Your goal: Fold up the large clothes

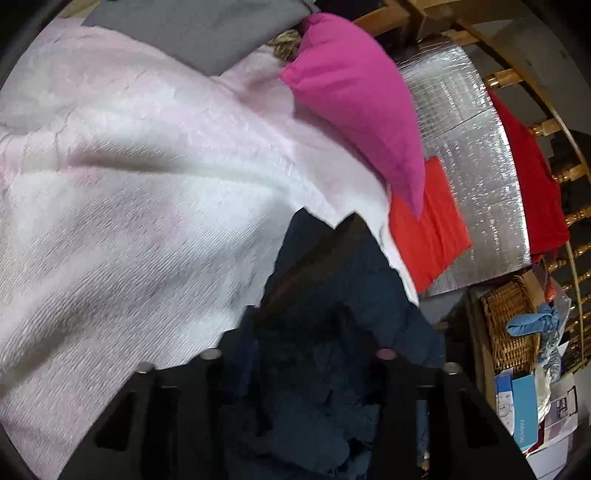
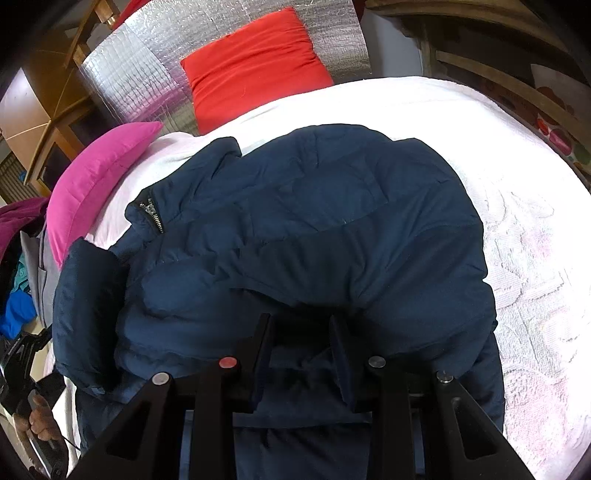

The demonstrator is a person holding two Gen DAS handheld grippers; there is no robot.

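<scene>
A navy padded jacket [image 2: 303, 221] lies bunched on a white and pale pink bedspread [image 2: 524, 258], its zipped collar [image 2: 153, 216] toward the left. My right gripper [image 2: 303, 328] is shut on a fold of the jacket's near edge, with cloth pinched between its black fingers [image 2: 264, 332]. In the left wrist view, dark jacket cloth [image 1: 332, 332] fills the gap between the jaws of my left gripper [image 1: 314, 258] and covers most of both fingers; it looks shut on that cloth. A hand [image 2: 40, 421] holds that gripper at the lower left of the right wrist view.
A magenta pillow [image 1: 354, 103] and a red cushion [image 2: 255, 70] rest at the bed's head against a silver foil panel [image 1: 469, 147]. A wooden railing [image 1: 554, 122], a wicker basket [image 1: 513, 325] and boxes stand beside the bed. Grey cloth [image 1: 207, 33] lies beyond.
</scene>
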